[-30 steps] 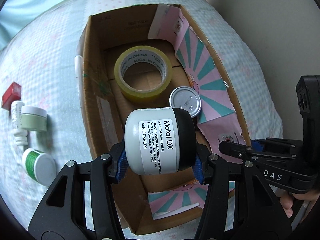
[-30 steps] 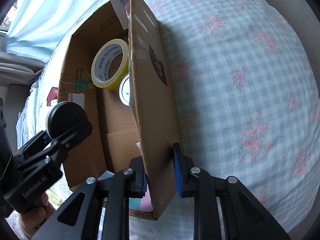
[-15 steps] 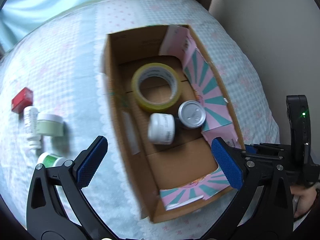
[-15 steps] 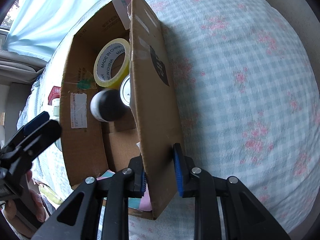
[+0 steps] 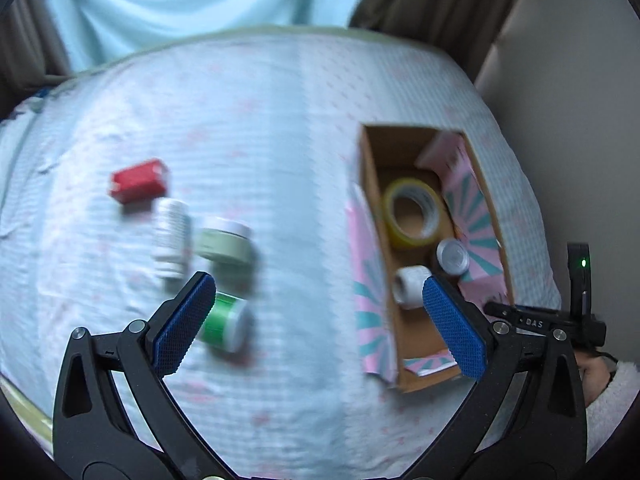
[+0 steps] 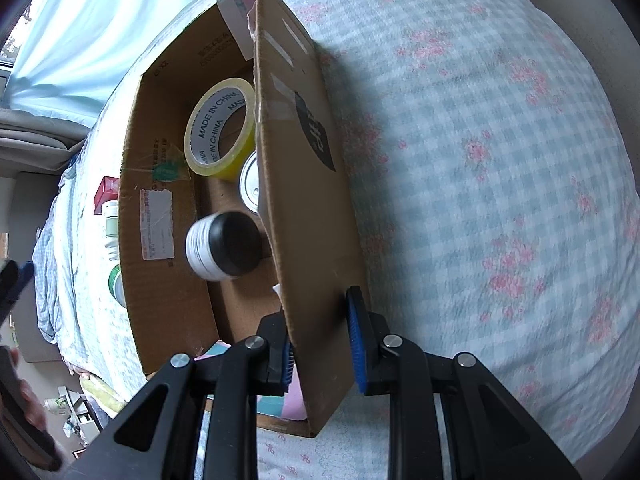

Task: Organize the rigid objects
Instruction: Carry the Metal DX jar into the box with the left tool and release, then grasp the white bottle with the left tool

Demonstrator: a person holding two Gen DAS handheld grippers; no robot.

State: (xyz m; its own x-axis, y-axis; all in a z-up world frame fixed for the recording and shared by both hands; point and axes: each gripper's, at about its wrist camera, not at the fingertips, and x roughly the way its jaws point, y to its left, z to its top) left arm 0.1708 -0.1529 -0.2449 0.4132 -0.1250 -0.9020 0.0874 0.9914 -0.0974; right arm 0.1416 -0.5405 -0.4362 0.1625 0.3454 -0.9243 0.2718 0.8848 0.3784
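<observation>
Cardboard box (image 5: 412,360) sits on the checked bedsheet (image 5: 280,120), holding three items: yellow tape roll (image 6: 220,128), round silver tin (image 6: 249,188) half hidden by the wall, white jar with black lid (image 6: 224,246) on its side. Left view is motion-blurred; four loose items: red box (image 5: 138,181), white bottle (image 5: 172,236), pale green jar (image 5: 226,242), green-white jar (image 5: 224,320). Left hand-held gripper (image 5: 316,328) spread wide, empty. Right hand-held gripper (image 6: 320,340) straddles the box wall; contact unclear.
</observation>
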